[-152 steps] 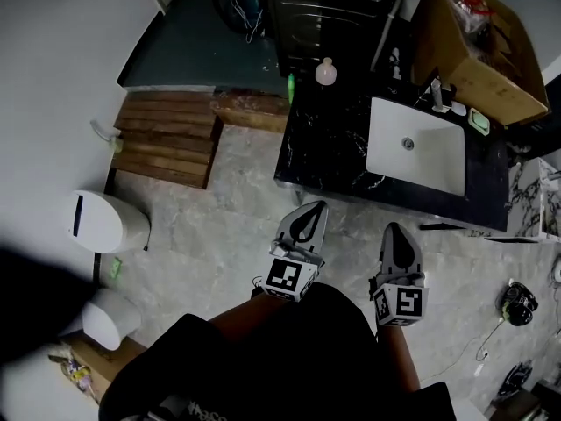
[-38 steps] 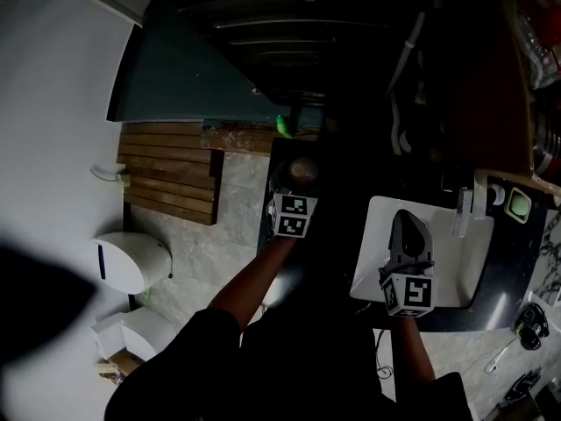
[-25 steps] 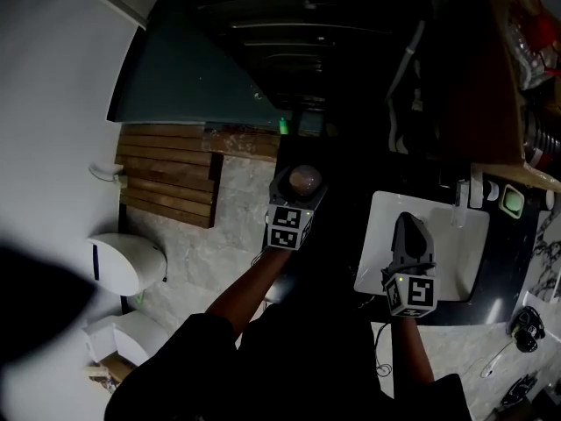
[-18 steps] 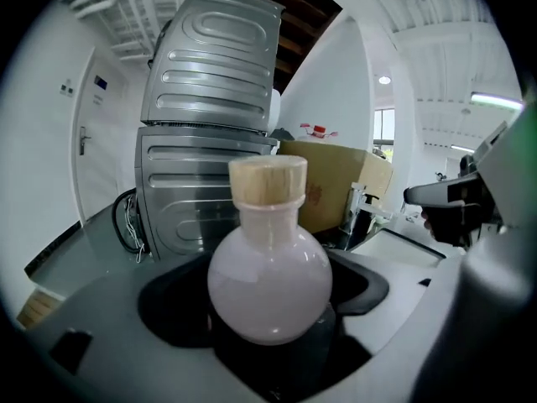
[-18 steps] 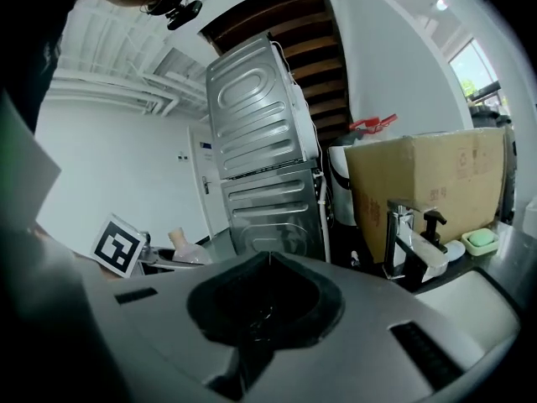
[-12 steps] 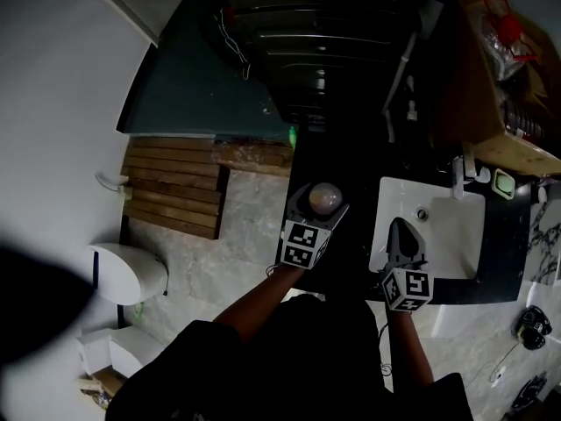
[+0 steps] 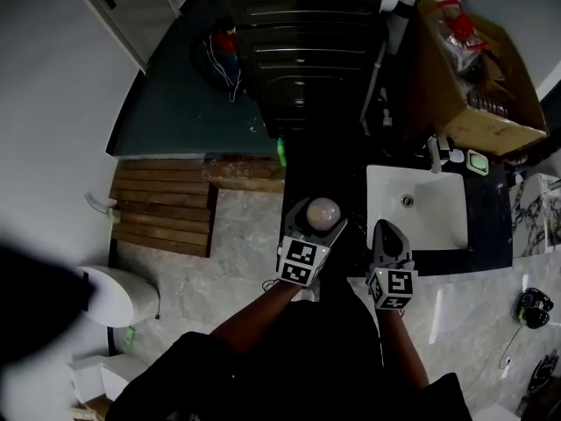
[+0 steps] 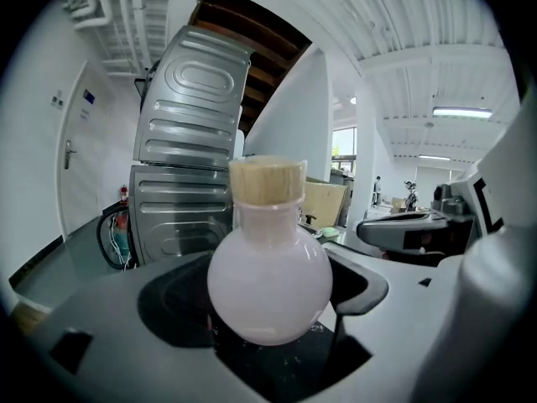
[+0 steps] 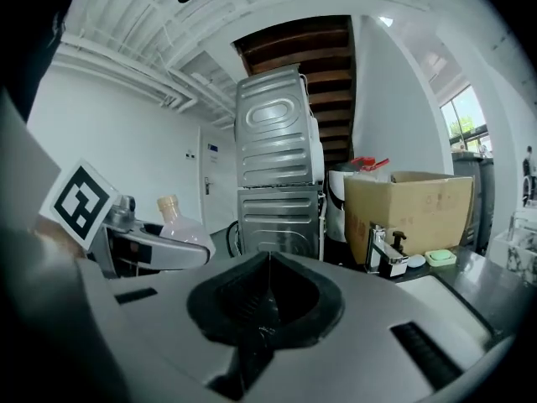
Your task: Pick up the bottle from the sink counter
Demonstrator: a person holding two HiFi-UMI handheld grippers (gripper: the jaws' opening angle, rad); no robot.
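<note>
The bottle (image 7: 323, 210) is round and pale pink with a cork-coloured cap (image 8: 267, 180). My left gripper (image 7: 316, 224) is shut on its bulb (image 8: 268, 267), and the jaws hug it from both sides. It stays upright over the front left part of the black sink counter (image 7: 302, 169). My right gripper (image 7: 384, 229) is shut and empty, its jaws meeting tip to tip (image 9: 266, 263) by the front edge of the white sink (image 7: 434, 213). In the right gripper view the bottle (image 9: 179, 222) and the left gripper's marker cube (image 9: 80, 203) show at the left.
A stacked washer and dryer (image 7: 307, 33) stands behind the counter. An open cardboard box (image 7: 478, 68) sits at the back right, beside the faucet (image 7: 435, 152) and a green soap dish (image 7: 478, 162). A small green object (image 7: 281, 152) lies at the counter's back left. A wooden pallet (image 7: 166, 204) lies on the floor.
My left gripper has closed on the bottle at the back of the counter and drawn it toward the front edge. My right gripper has pulled back from over the sink.
</note>
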